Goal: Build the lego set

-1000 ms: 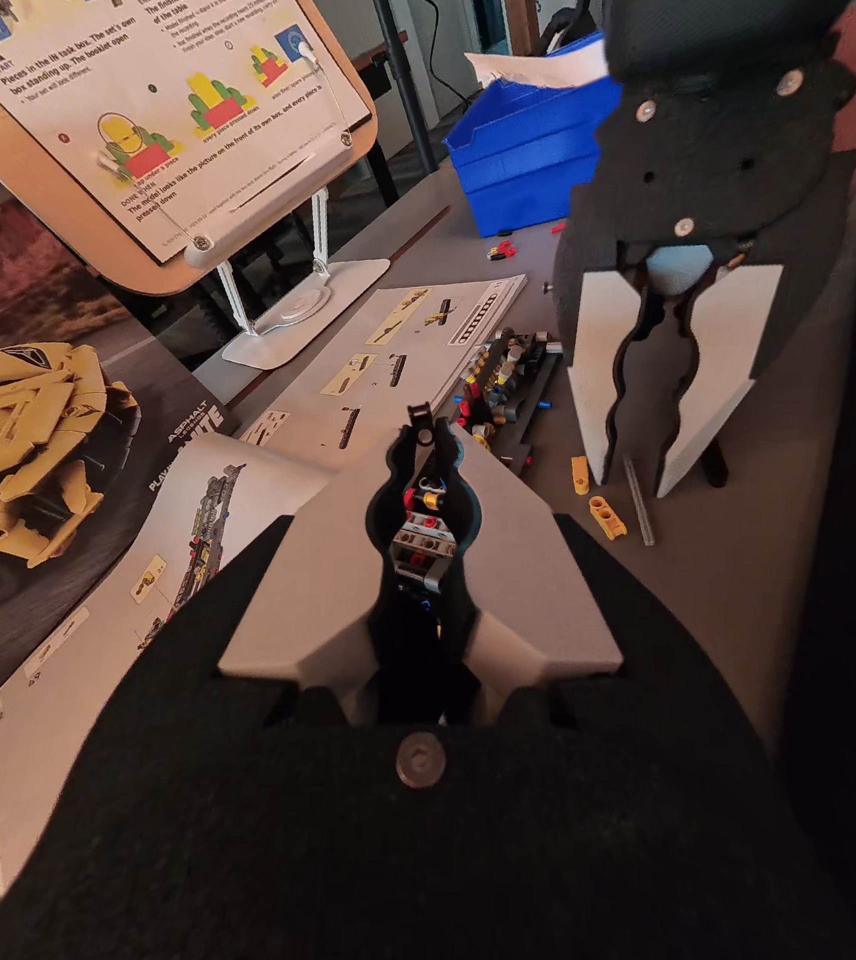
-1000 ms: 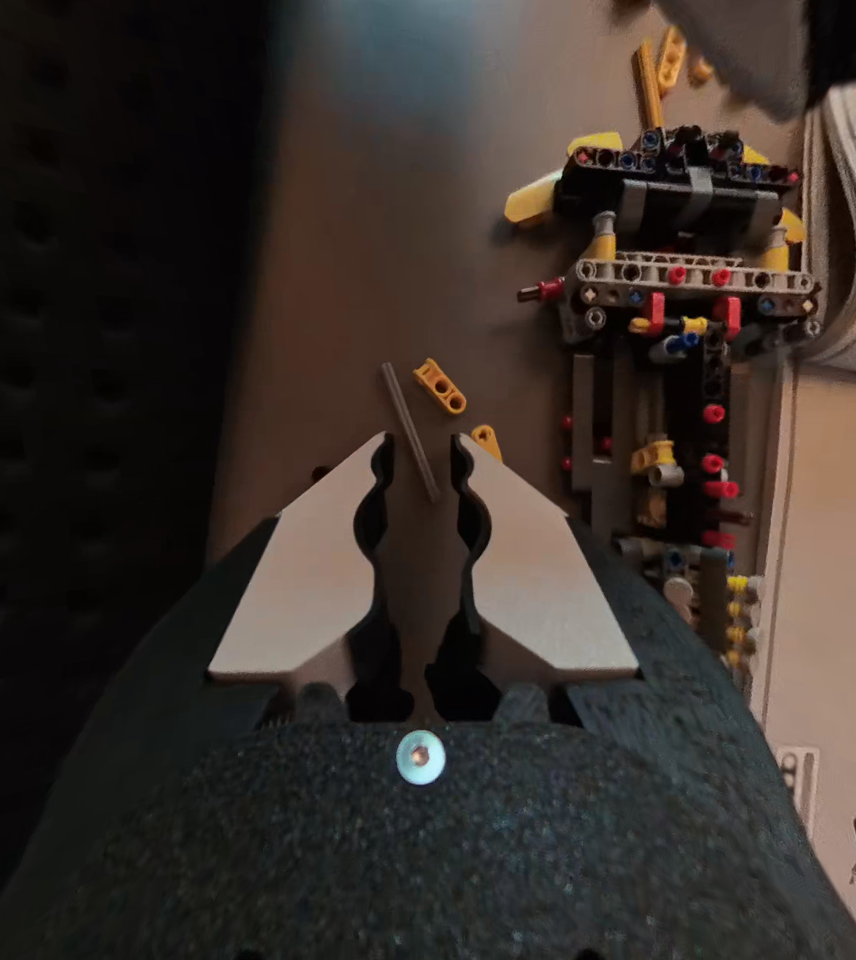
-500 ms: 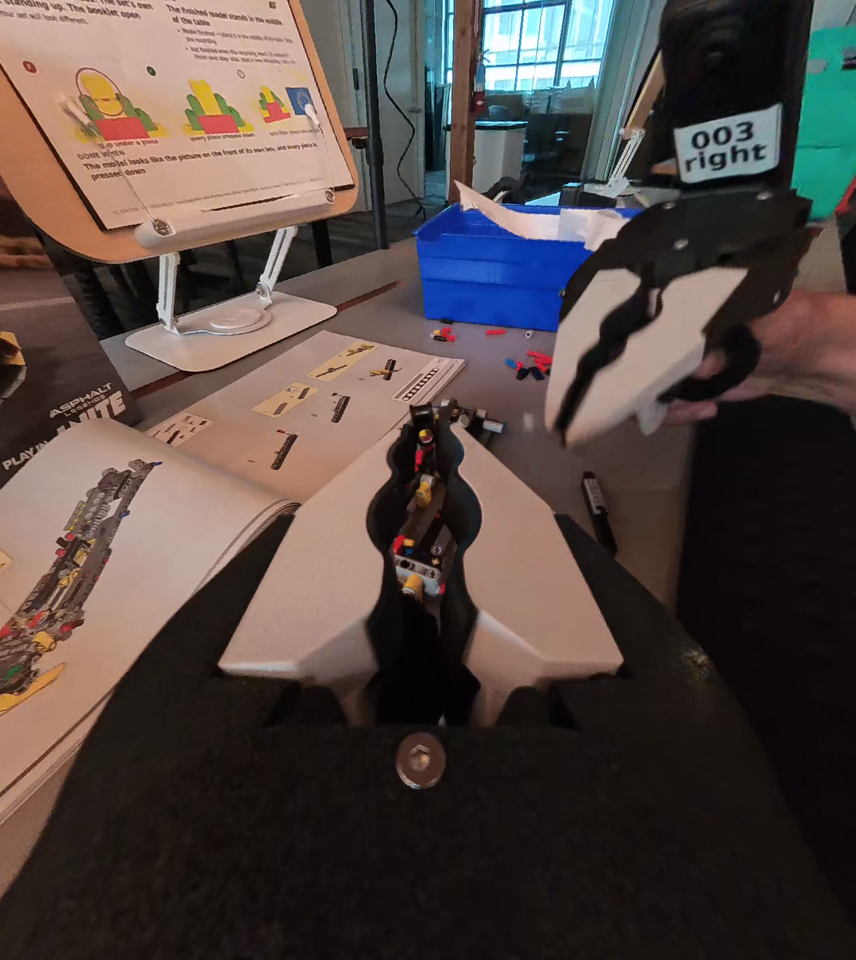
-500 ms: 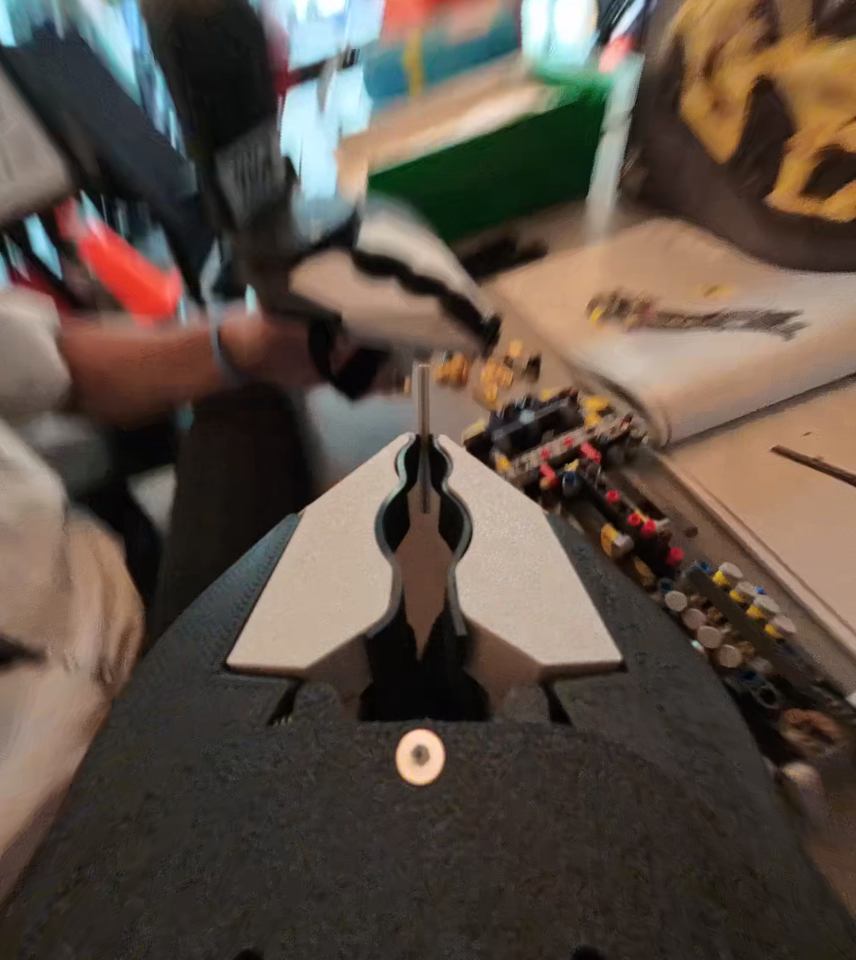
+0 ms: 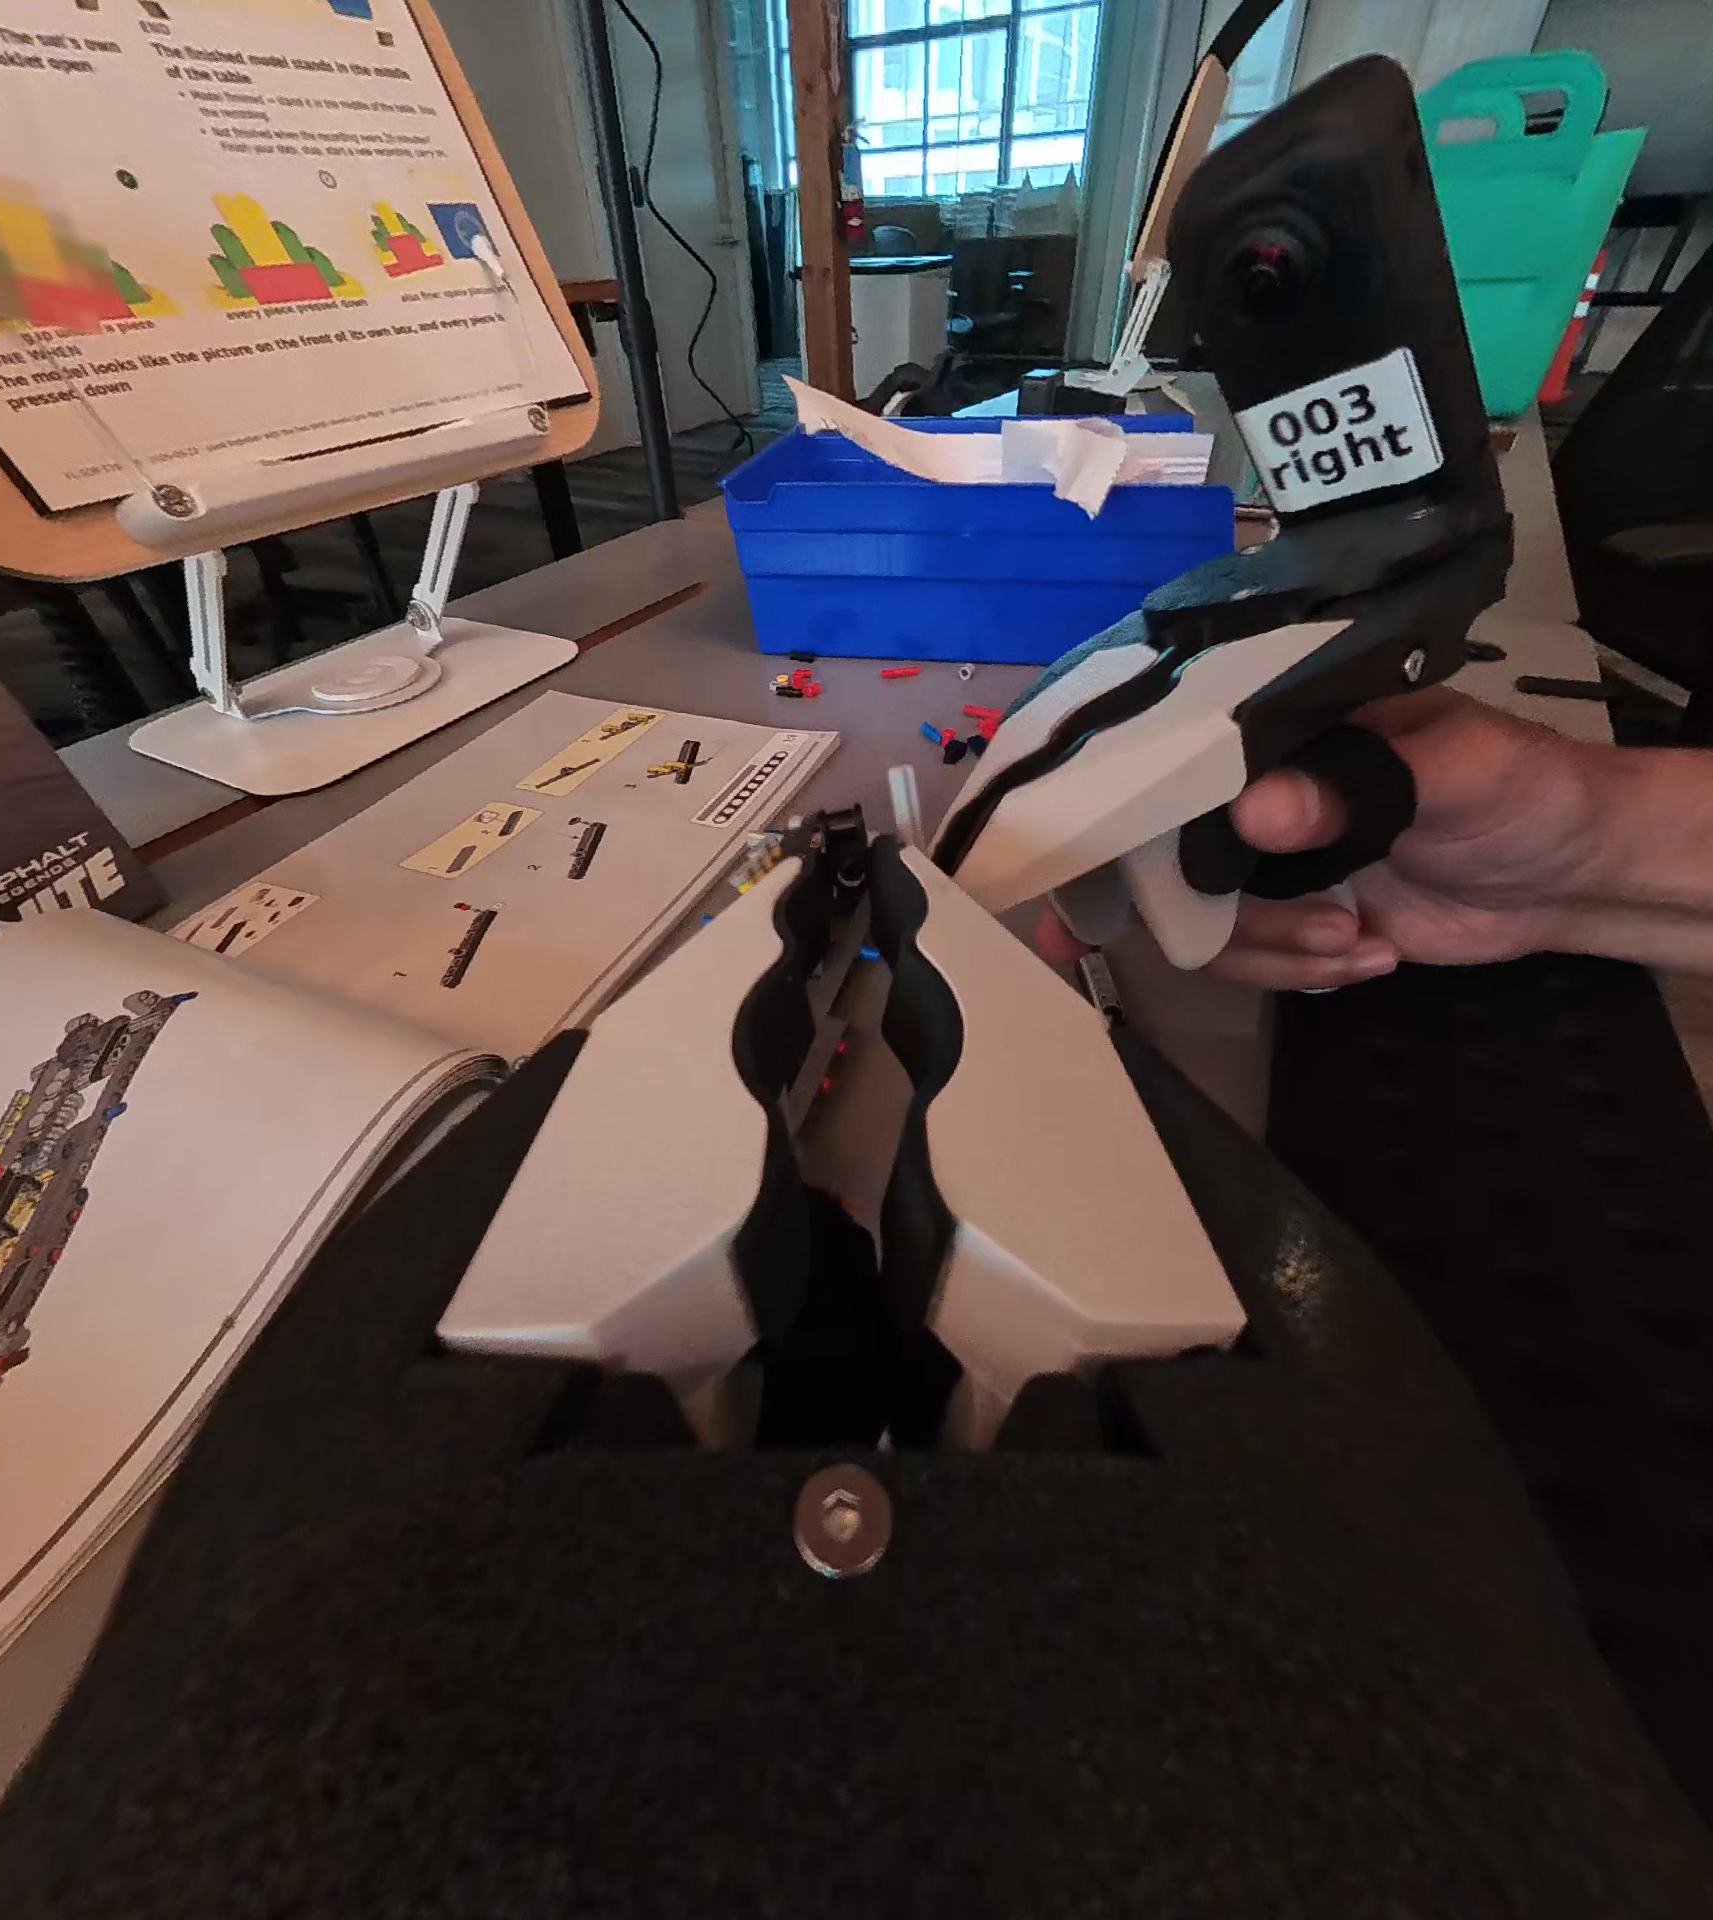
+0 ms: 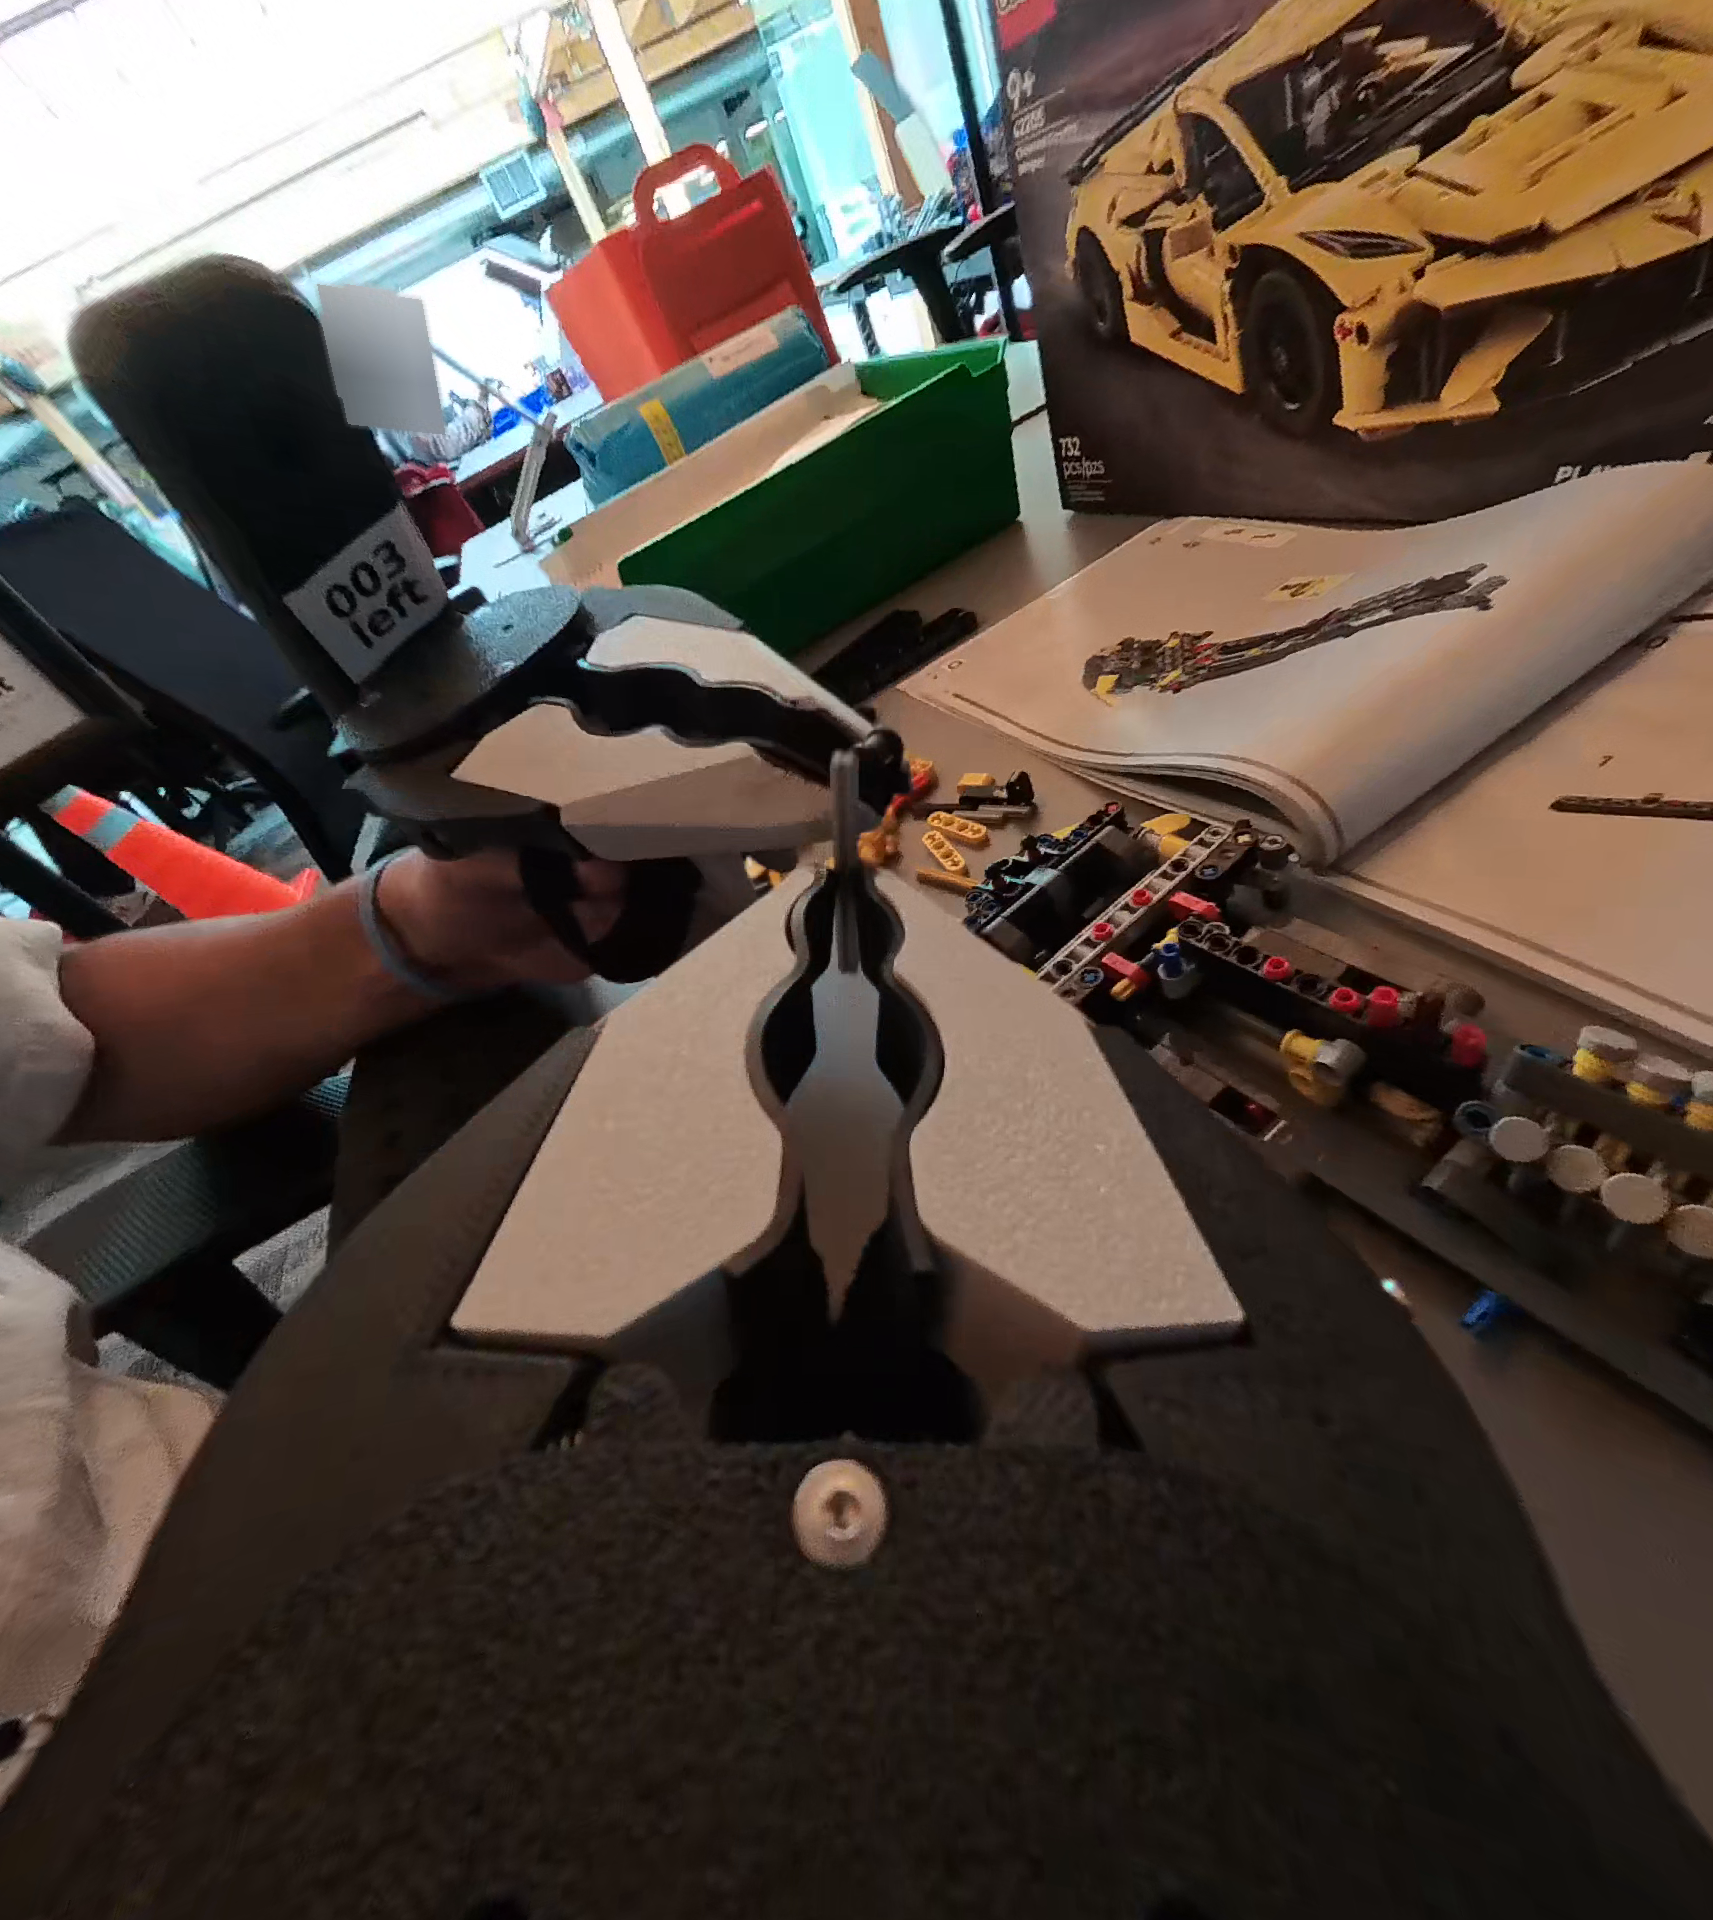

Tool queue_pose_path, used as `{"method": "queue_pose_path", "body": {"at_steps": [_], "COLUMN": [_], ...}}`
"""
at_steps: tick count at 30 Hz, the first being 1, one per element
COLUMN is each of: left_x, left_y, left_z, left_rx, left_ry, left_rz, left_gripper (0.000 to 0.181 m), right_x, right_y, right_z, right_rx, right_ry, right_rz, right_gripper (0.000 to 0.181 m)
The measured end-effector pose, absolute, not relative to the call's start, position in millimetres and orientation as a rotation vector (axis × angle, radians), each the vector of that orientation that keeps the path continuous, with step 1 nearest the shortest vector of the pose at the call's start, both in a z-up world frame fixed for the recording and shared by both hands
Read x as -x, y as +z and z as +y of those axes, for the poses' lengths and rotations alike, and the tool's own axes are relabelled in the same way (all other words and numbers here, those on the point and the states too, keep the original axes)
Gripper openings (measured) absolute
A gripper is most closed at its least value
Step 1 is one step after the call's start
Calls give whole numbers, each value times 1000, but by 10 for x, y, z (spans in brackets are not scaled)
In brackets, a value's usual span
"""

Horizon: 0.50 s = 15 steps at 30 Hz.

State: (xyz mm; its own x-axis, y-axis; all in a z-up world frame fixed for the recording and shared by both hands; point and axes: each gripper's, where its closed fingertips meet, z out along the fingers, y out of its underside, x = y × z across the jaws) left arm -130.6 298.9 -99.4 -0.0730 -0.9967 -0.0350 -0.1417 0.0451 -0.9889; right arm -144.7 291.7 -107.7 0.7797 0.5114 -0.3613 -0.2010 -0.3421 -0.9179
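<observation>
Item: grey axle (image 6: 844,831), upright, pinched at the tips of my right gripper (image 6: 841,883), raised over the table (image 6: 1610,1507). My left gripper (image 5: 847,862) is clenched on a small black piece (image 5: 836,831), tips nearly meeting. Chassis assembly (image 6: 1247,966) lies beside the open booklet (image 6: 1351,686); blue bin (image 5: 977,561) behind.

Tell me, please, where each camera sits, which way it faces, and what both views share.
Left wrist view: on the left gripper, looking across the table toward the blue bin; own fingers fill the foreground.
Right wrist view: on the right gripper, facing the yellow-car box; own fingers pinch a grey axle.
Shared: each shows the other gripper and the open booklet.
</observation>
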Motion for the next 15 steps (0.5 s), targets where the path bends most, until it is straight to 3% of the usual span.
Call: {"method": "queue_pose_path", "body": {"at_steps": [15], "left_x": [1287], "left_y": [-1175], "left_z": [2889], "left_rx": [1191], "left_ry": [-1019], "left_rz": [1543], "left_gripper": [6], "right_x": [1441], "right_y": [-1280], "right_z": [2912], "right_rx": [1857], "right_ry": [499], "right_rz": [-391], "right_gripper": [3]}}
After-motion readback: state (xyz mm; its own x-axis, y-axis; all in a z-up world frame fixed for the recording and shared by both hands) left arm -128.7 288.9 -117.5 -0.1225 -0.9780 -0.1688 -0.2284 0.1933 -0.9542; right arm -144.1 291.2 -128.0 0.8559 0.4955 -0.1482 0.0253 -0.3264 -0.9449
